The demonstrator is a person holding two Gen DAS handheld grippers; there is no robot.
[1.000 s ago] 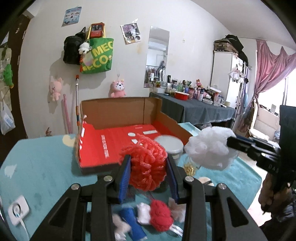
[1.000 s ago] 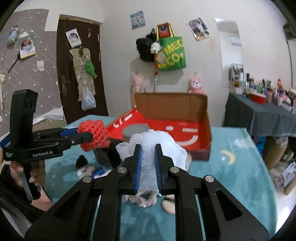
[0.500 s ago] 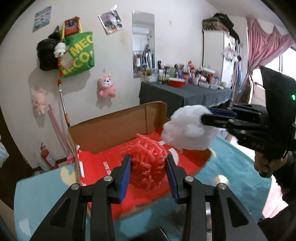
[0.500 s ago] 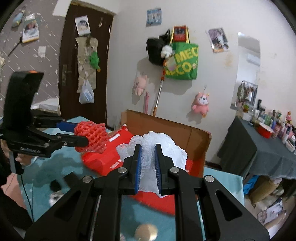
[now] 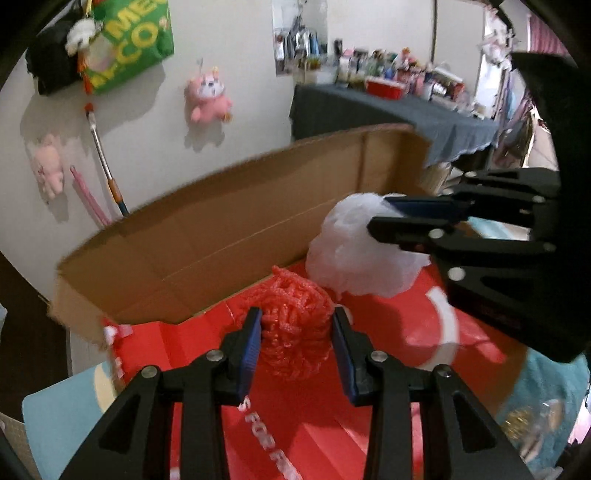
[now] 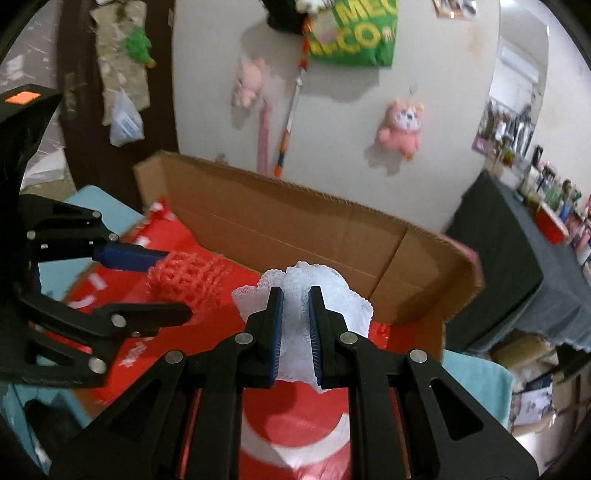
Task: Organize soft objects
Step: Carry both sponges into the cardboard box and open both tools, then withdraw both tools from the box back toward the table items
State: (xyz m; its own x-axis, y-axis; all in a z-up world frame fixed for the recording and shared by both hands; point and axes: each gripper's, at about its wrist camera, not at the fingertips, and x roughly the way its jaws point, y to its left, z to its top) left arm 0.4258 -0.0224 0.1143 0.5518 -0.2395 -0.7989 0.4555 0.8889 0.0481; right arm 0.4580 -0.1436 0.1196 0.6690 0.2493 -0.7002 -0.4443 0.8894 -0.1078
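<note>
box (image 5: 229,236) top open | back wall ahead | grippers seemingly close together

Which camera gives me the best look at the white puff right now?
The left wrist view: the white puff shows nearly whole from the side, over the red box, with the right tongs pinching one edge. In the right wrist view the right tongs cover its middle, so only its lacy edges show.

A lived-in bedroom in a home. On the white wall (image 6: 332,122) hang a green tote bag (image 6: 354,33) and pink plush toys (image 6: 400,127); right of that wall stands a dark-clothed dressing table (image 5: 388,110) crowded with cosmetics bottles, with a mirror (image 5: 299,33) above it.
</note>
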